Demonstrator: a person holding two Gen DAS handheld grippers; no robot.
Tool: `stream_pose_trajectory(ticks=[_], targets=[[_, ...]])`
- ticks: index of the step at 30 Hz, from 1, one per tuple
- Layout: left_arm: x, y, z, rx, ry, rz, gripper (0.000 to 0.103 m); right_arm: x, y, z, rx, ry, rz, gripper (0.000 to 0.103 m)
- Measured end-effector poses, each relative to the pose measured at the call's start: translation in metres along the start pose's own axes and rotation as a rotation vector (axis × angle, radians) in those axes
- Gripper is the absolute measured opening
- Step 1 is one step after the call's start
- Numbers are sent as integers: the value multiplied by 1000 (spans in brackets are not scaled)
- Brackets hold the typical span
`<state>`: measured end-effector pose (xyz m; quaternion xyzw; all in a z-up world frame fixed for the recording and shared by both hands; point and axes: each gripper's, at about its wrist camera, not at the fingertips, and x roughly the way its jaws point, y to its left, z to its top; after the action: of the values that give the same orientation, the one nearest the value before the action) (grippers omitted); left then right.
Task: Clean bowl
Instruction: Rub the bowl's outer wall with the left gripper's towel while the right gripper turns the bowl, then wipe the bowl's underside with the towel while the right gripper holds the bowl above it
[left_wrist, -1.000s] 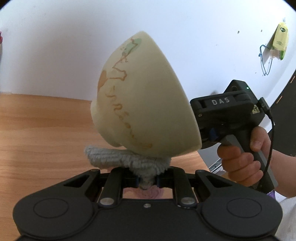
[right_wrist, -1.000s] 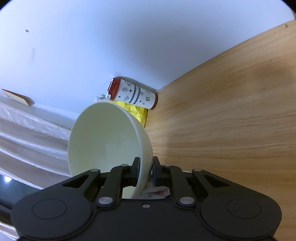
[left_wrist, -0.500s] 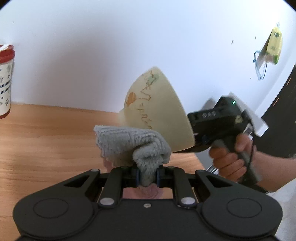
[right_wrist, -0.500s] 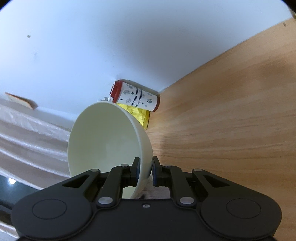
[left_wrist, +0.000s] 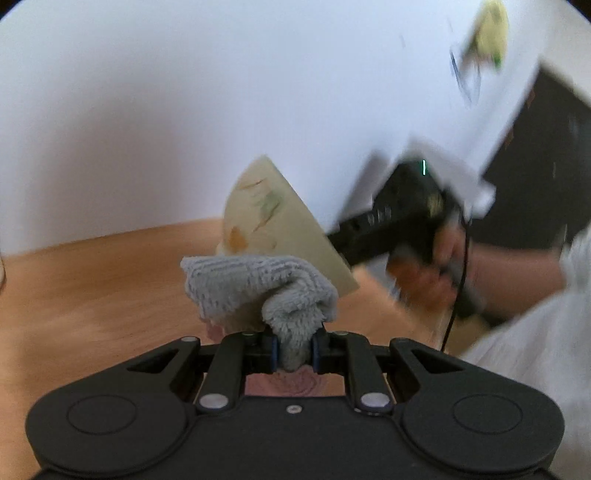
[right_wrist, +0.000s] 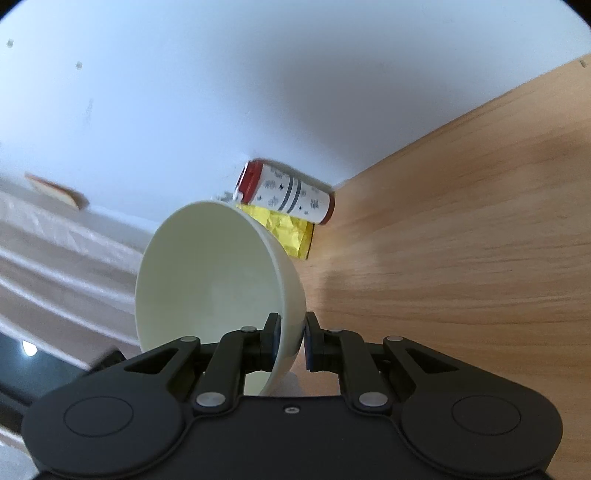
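Note:
My right gripper (right_wrist: 291, 341) is shut on the rim of a cream bowl (right_wrist: 207, 273) and holds it tilted in the air above the wooden table (right_wrist: 461, 258). In the left wrist view the bowl (left_wrist: 280, 236) shows its painted outside, blurred, beyond the cloth. My left gripper (left_wrist: 293, 349) is shut on a grey fluffy cloth (left_wrist: 258, 288), which sits just in front of the bowl's lower edge; I cannot tell if they touch. The right gripper's body (left_wrist: 399, 221) and the hand holding it show at the right.
A patterned cup with a red lid (right_wrist: 288, 194) stands by the white wall, with a yellow packet (right_wrist: 284, 232) beside it. White plastic sheeting (right_wrist: 55, 258) lies at the left. A dark panel (left_wrist: 546, 155) stands at the right.
The bowl and right gripper have moved away from the left camera, to the right. The cloth has come off the bowl's underside and now bunches in front of it.

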<state>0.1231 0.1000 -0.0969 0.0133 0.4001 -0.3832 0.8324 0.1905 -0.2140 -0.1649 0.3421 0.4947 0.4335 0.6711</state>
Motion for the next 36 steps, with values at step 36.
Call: stream_pose_trajectory(ticks=[36], targets=[[95, -15, -14, 304, 442, -64, 15, 15, 8, 5, -177, 189, -275, 14]])
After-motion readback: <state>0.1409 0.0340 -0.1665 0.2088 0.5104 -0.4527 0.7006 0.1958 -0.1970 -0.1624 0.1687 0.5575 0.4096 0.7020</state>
